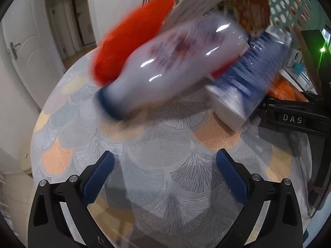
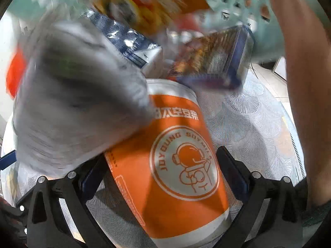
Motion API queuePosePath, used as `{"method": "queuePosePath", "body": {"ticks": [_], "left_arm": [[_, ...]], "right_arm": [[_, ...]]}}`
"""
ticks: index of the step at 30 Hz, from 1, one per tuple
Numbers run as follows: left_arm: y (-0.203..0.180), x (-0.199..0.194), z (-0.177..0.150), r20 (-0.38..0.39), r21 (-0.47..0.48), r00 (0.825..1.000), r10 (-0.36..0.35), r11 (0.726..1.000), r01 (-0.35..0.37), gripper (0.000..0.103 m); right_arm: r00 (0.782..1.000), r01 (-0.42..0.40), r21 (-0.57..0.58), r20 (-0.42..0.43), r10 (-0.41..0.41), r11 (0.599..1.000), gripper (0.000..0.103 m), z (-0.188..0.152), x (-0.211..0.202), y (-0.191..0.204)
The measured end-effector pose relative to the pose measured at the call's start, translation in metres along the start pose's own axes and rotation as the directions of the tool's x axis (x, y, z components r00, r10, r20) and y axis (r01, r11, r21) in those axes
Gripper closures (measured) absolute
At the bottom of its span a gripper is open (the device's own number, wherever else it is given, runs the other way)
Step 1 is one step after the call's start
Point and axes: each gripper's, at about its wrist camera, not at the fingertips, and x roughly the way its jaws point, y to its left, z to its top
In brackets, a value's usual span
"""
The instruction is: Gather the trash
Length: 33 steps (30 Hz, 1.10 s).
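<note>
Orange soy milk cup lies between the spread right gripper fingers, long axis pointing away; left gripper spread, empty, farther off.

A pale white plastic bottle with a dark blue cap and a blurred purple-red print lies against a bright red-orange soft object and a blue-and-white wrapped pack, on a tablecloth patterned with grey, peach and pale yellow fan-shaped scallops. Above them a mint-green perforated plastic basket; in the right wrist view, an orange paper cup printed in white with an astronaut emblem and lettering.
</note>
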Motion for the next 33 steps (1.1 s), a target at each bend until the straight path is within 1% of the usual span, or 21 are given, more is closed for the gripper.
{"method": "queuePosePath", "body": {"ticks": [6, 12, 20, 33], "left_arm": [[0.000, 0.002, 0.001, 0.004, 0.005, 1.000, -0.005, 1.000, 0.005, 0.008], [0.000, 0.000, 0.001, 0.008, -0.001, 1.000, -0.002, 1.000, 0.002, 0.007], [-0.003, 0.001, 0.007, 0.006, -0.005, 1.000, 0.003, 1.000, -0.003, 0.006], [-0.001, 0.001, 0.007, 0.006, -0.005, 1.000, 0.002, 1.000, -0.002, 0.006]], "right_arm": [[1.000, 0.001, 0.000, 0.001, -0.001, 1.000, 0.007, 0.000, -0.003, -0.004], [1.000, 0.001, 0.000, 0.000, -0.001, 1.000, 0.007, 0.007, -0.003, -0.001], [1.000, 0.002, 0.000, 0.000, -0.002, 1.000, 0.007, 0.007, -0.002, 0.001], [1.000, 0.011, 0.008, -0.001, -0.011, 1.000, 0.007, 0.011, -0.001, 0.006]]}}
